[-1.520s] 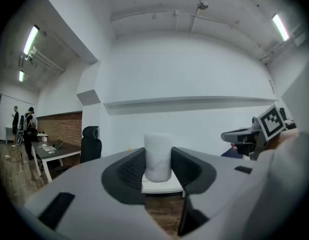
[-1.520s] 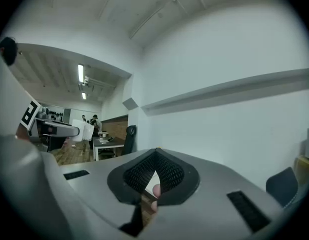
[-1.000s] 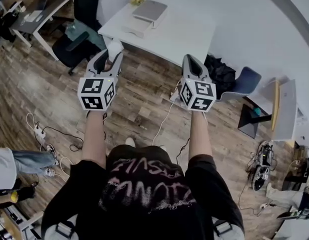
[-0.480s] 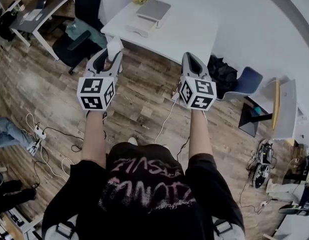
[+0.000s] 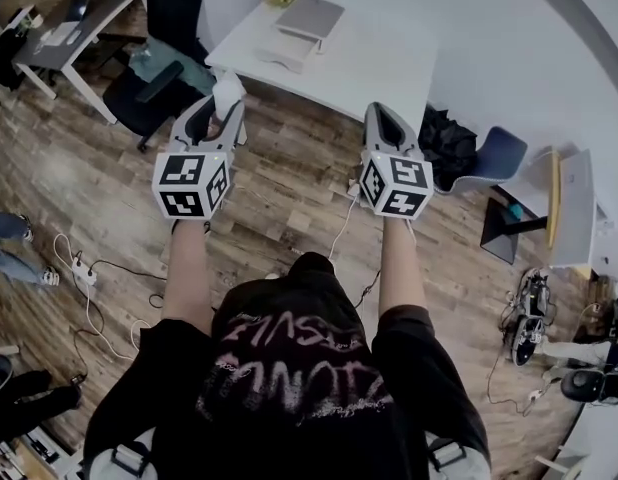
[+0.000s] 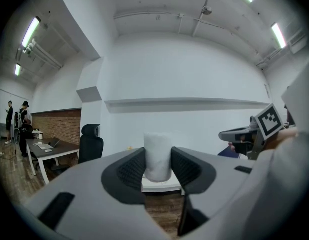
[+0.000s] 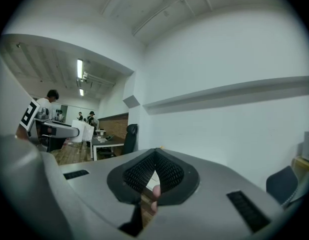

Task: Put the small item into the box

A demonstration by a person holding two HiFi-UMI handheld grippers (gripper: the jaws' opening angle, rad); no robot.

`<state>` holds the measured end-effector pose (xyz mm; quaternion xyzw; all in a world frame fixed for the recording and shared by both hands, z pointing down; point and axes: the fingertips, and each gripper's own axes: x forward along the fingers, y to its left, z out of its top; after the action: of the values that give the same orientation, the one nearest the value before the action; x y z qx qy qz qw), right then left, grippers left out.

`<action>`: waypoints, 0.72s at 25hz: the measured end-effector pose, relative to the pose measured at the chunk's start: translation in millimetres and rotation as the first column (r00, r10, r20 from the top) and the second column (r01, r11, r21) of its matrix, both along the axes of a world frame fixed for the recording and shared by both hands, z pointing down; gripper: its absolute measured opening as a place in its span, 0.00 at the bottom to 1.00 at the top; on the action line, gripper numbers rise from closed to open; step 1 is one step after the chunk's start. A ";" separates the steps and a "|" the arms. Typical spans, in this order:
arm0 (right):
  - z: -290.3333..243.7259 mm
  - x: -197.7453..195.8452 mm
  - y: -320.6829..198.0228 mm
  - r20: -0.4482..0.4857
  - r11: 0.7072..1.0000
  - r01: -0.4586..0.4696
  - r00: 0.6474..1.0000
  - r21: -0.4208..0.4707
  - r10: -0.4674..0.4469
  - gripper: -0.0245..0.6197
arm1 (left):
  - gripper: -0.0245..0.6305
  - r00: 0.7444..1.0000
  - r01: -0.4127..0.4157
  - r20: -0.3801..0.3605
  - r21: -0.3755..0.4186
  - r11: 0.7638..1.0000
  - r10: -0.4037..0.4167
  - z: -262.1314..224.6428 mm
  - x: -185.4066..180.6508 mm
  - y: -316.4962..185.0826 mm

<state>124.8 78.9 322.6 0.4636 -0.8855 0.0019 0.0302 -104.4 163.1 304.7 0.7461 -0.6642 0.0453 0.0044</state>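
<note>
We hold both grippers up over the wooden floor (image 5: 279, 193), short of the white table (image 5: 359, 68).
A black office chair (image 5: 154, 78) sits by the table's left corner, a black bag (image 5: 447, 143) by its right end, and a white cable (image 5: 339, 233) trails over the boards ahead of us. The box (image 5: 307, 18) lies on the tabletop's far side. Our left gripper (image 5: 217, 108) clamps the small white item (image 6: 157, 154) upright between wide-set jaws, while our right gripper (image 7: 154, 156) has its jaws pressed together, empty.
</note>
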 end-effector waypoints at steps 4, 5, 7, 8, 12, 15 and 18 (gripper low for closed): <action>2.1 -4.7 -3.9 -0.004 1.000 -0.003 1.000 -0.006 0.003 0.05 | 0.28 1.000 -0.011 -0.012 0.002 1.000 0.011 -1.6 -4.0 -4.5; 2.4 -6.8 -5.1 -0.006 1.000 -0.001 1.000 -0.007 0.001 0.05 | 0.28 1.000 -0.012 -0.010 0.002 1.000 0.012 -1.6 -5.5 -6.2; 3.2 -10.7 -8.0 -0.008 1.000 0.002 1.000 -0.008 -0.002 0.05 | 0.28 1.000 -0.012 -0.005 0.002 1.000 0.012 -1.5 -8.0 -9.8; 3.8 -12.0 -9.8 -0.009 1.000 0.004 1.000 -0.009 -0.004 0.05 | 0.28 1.000 -0.013 -0.003 0.001 1.000 0.013 -1.2 -8.5 -11.9; 5.1 -18.2 -23.1 -0.014 1.000 0.010 1.000 -0.012 -0.011 0.05 | 0.28 1.000 -0.017 0.009 -0.002 1.000 0.017 0.2 -11.1 -25.3; 6.0 -23.1 -37.6 -0.011 1.000 0.014 1.000 -0.006 -0.014 0.05 | 0.28 1.000 -0.018 0.014 -0.008 1.000 0.018 2.3 -13.6 -38.6; 7.9 -29.0 -53.6 -0.006 1.000 0.022 1.000 -0.004 -0.022 0.05 | 0.28 1.000 -0.019 0.021 -0.014 1.000 0.020 5.3 -16.6 -54.1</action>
<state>95.8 25.2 330.5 0.4536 -0.8906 0.0021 0.0337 -120.9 109.0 310.1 0.7520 -0.6566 0.0576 0.0021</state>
